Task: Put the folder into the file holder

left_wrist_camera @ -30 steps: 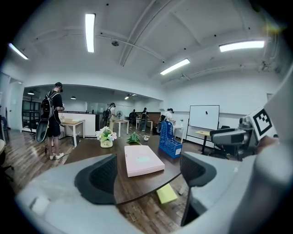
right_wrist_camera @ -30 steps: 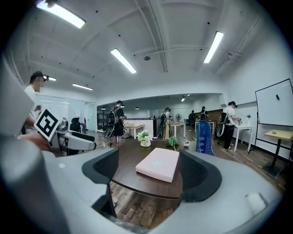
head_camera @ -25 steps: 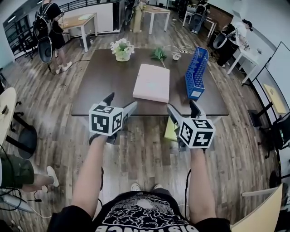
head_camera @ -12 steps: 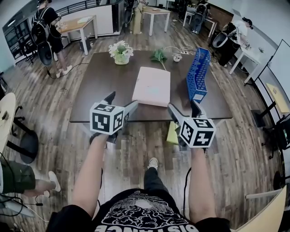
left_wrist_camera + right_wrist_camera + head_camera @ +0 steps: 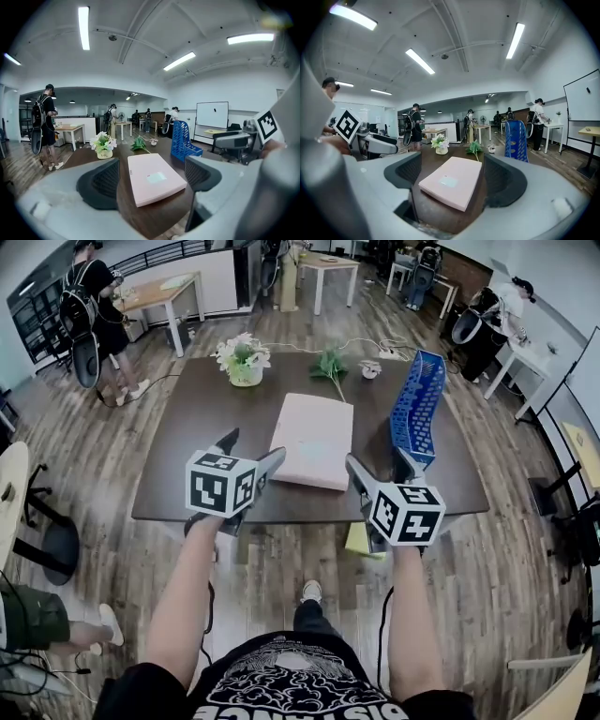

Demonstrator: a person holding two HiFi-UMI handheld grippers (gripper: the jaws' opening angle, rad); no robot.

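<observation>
In the middle of the frame, flat on the dark table (image 5: 206, 427), the pink folder (image 5: 314, 440); not yet picked up. Just to its right, standing up on the same table, the blue file holder (image 5: 418, 418); apart from the folder, with nothing seen inside. At lower left, the left gripper (image 5: 250, 451), jaws wide apart and gripping nothing; only pointed at the folder. At lower right, the right gripper (image 5: 377, 462), wide apart too, nothing in between; near the table's front edge. Toward the top of the table, a little pot of flowers (image 5: 242, 360) and a green leafy sprig (image 5: 328, 362); both well away from the folder.

Probably about to reach in and grab. Hard part likely the flat folder, with no gap under it for a jaw. Could just push it along the table instead of lifting; could shove it into the file holder and tip that over, being tall and thin. Could also pinch only the top cover and let the rest flop open. Later, could miss the slot and bang the folder's corner on the blue wall.
</observation>
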